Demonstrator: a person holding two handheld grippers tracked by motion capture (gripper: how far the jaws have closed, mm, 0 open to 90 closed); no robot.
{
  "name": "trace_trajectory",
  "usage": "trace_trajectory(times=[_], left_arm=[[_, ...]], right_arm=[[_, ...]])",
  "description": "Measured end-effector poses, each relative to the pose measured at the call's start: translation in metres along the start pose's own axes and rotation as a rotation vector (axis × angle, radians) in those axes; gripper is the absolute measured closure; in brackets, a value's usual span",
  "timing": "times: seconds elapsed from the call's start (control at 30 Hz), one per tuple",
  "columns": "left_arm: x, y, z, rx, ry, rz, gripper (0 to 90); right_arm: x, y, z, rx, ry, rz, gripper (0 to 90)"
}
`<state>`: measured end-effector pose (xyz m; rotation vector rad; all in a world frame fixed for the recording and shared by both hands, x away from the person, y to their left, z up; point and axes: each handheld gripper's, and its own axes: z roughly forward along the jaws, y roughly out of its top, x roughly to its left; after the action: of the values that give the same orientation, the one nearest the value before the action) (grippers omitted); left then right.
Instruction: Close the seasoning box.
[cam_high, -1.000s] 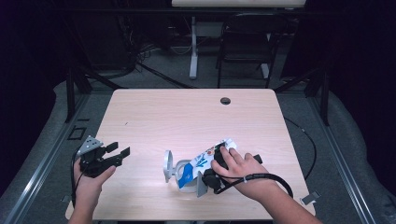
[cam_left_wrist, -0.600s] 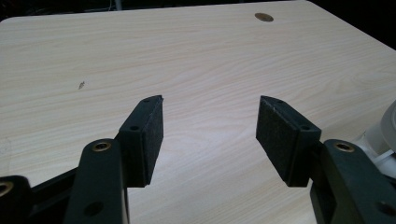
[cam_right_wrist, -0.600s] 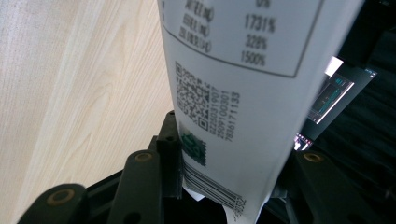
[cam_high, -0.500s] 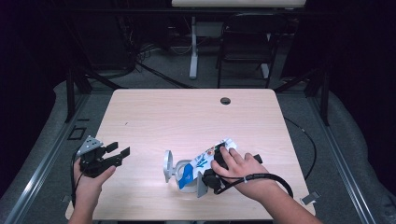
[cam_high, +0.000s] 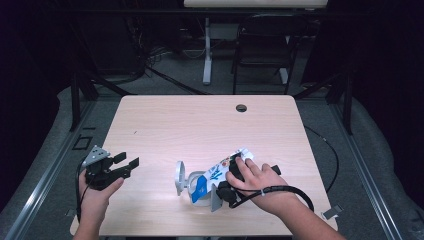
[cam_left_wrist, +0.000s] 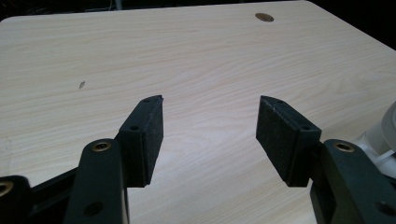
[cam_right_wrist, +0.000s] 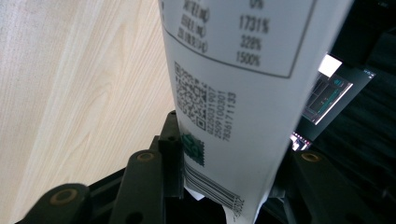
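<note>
Both jaws of the right tool (cam_high: 220, 192) clamp the white pouch (cam_high: 220, 170), which lies across the table (cam_high: 200, 125).

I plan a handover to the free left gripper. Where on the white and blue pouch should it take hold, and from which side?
Probably at the blue bottom end of the pouch, approached from the left. The right gripper has its jaws around the pouch, and the hand covers the top half. The left gripper is open and already points that way across the bare table.
</note>
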<state>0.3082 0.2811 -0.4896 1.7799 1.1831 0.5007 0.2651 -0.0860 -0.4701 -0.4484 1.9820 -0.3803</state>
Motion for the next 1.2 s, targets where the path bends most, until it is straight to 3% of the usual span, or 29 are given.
trace_trajectory(times=[1.2], left_arm=[[0.0007, 0.0004, -0.0007, 0.002, -0.001, 0.0, 42.0]], right_arm=[[-0.0018, 0.0006, -0.0025, 0.004, -0.004, -0.006, 63.2]])
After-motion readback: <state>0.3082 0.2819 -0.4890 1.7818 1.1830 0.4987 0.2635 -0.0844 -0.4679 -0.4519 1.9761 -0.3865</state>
